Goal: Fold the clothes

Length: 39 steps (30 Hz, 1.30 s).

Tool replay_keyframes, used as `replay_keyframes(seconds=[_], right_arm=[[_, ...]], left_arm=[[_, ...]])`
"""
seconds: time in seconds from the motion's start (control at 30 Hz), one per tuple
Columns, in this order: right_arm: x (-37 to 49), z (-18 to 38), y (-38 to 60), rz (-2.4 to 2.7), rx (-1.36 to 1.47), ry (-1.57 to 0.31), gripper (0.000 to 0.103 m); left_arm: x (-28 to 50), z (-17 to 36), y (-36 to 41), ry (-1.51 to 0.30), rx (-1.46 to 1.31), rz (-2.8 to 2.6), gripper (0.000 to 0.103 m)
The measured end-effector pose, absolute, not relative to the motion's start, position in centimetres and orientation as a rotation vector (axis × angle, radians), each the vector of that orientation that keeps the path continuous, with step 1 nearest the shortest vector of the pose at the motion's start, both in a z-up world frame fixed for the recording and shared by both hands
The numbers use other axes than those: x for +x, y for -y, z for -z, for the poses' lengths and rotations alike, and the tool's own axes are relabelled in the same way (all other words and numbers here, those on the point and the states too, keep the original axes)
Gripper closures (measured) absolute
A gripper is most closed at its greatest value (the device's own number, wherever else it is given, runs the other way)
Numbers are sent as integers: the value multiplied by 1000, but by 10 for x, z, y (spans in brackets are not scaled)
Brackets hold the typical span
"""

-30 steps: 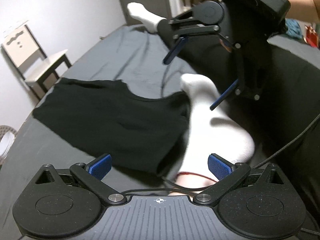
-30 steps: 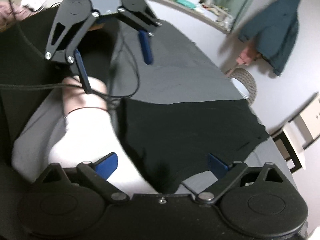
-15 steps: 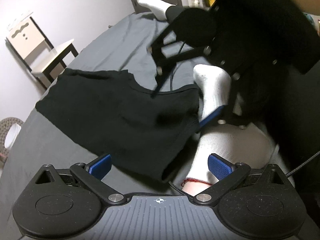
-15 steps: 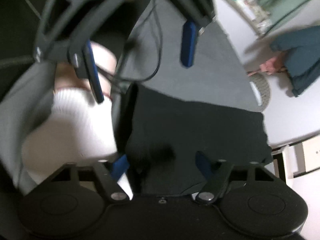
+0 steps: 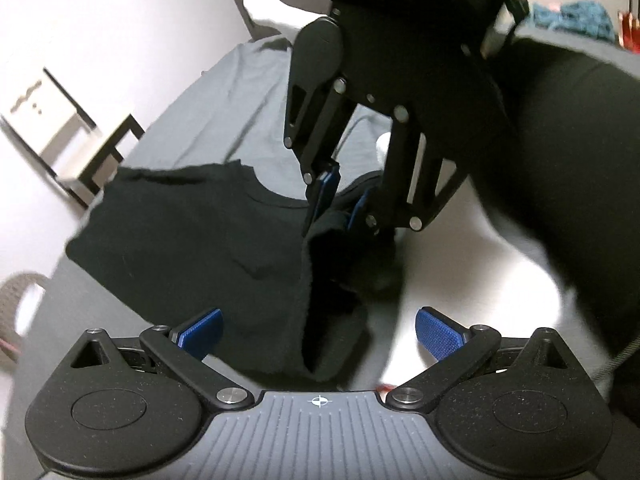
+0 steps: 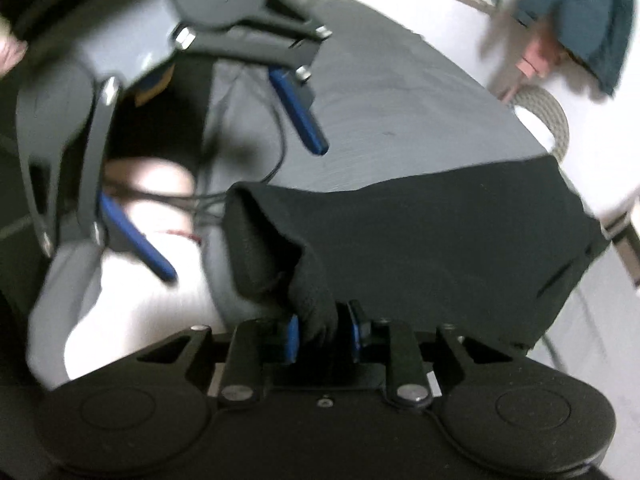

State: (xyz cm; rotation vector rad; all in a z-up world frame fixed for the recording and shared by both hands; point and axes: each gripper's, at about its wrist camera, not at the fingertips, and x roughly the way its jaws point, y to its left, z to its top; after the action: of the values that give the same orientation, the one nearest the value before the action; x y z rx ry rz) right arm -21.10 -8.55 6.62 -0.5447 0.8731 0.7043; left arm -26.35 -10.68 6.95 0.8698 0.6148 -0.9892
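Mid-fold, by the look of it: black shirt [image 5: 192,220] spread on the grey bedsheet [image 6: 400,92], near corner bunched and lifted — pinched by the right gripper [image 6: 323,336]. Left gripper [image 5: 318,330] spread wide, holding nothing. Most of the garment flat toward 10 o'clock; folding left to finish. Beyond, a chair [image 5: 76,132] at 9 o'clock, a woven basket [image 6: 548,116] at 2 — a bedroom.

No readable text or labels anywhere.
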Motion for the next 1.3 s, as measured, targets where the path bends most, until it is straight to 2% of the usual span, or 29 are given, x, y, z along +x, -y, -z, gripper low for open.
replay_keyframes(seconds=[0.2, 0.37, 0.47, 0.5, 0.53, 0.6, 0.77, 0.83, 0.9, 0.93, 1.03, 1.23, 1.3], right_arm=[[-192, -78, 110, -682, -345, -884, 79], [-181, -84, 126, -680, -222, -898, 79], [-181, -82, 128, -679, -208, -893, 79], [-180, -82, 129, -679, -204, -891, 79], [-180, -82, 130, -679, -199, -890, 79], [-180, -81, 131, -678, -190, -887, 78], [-186, -79, 128, -676, -215, -885, 75], [-193, -79, 122, -663, -258, -880, 66], [-201, -79, 116, -649, -300, -876, 39], [-204, -79, 113, -643, -322, -873, 36], [-216, -78, 105, -622, -386, -865, 35], [-238, -77, 87, -580, -513, -848, 36], [-245, -76, 82, -569, -556, -841, 42]], left_arm=[[-267, -63, 129, -493, 1045, 941, 1], [-288, -62, 140, -297, 1168, 934, 1], [-292, -58, 145, -294, 1207, 937, 20], [-291, -56, 147, -302, 1219, 930, 40], [-288, -53, 149, -320, 1230, 910, 52], [-284, -49, 151, -358, 1245, 895, 57], [-284, -42, 155, -448, 1197, 942, 60], [-284, -42, 155, -464, 1177, 946, 75], [-284, -43, 153, -471, 1155, 947, 83], [-285, -44, 152, -468, 1147, 941, 84], [-288, -47, 144, -464, 1107, 934, 89], [-294, -57, 140, -418, 1060, 944, 89], [-290, -58, 141, -409, 1057, 949, 89]])
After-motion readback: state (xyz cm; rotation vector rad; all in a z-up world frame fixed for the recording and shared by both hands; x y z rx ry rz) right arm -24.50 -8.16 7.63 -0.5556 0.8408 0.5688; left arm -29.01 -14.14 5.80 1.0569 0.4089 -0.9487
